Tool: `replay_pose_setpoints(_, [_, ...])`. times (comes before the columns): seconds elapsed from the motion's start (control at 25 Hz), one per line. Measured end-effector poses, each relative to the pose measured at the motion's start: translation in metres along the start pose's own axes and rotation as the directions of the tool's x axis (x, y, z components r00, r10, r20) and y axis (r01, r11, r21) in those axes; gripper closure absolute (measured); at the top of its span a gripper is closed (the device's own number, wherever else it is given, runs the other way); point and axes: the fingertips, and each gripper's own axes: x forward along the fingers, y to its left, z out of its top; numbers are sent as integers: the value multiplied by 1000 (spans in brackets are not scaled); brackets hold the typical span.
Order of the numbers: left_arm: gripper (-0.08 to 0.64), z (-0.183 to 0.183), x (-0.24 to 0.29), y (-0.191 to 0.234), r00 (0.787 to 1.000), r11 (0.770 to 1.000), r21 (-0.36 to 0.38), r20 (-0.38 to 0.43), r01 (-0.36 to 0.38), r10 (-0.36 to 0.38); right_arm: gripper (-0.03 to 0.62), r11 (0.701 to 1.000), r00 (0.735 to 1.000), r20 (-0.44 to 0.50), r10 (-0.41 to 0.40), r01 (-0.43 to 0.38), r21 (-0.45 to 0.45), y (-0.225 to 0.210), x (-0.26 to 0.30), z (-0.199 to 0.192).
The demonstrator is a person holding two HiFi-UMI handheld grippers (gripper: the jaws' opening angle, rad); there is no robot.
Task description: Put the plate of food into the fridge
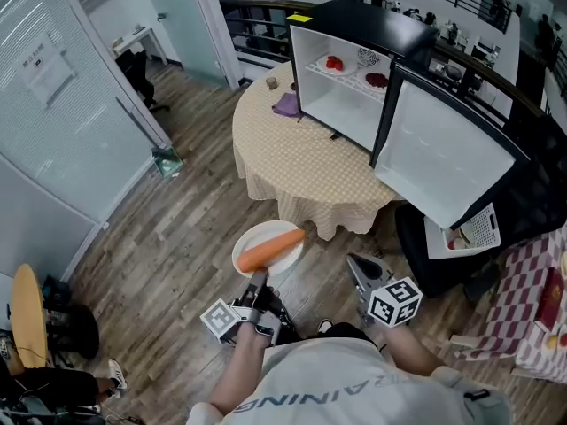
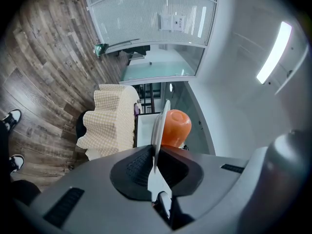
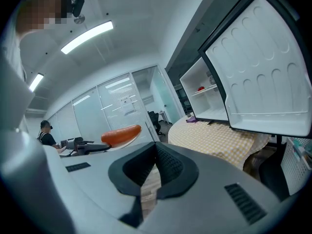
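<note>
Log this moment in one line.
left gripper: shut on plate rim | carrot on plate | right gripper: shut, empty | fridge: door open

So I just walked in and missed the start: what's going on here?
A person holds a round white plate bearing a long orange carrot-like food, its rim clamped in the left gripper. The right gripper is shut and empty. Ahead, a black fridge with a white inside stands on a round checked-cloth table, door wide open. The plate is not inside yet.

Grey left tool and right tool carry black-and-white marker cubes.
</note>
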Motion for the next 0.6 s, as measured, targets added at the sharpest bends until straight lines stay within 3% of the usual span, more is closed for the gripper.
replay_pose_setpoints(0.32, [531, 23, 61, 11, 997, 1000, -26, -71, 4, -6, 569, 998, 998, 15, -67, 67, -5, -32, 36, 22])
replay_pose_setpoints(0.6, [532, 72, 121, 3, 989, 999, -25, -143, 36, -39, 571, 992, 992, 32, -122, 122, -9, -41, 93, 49])
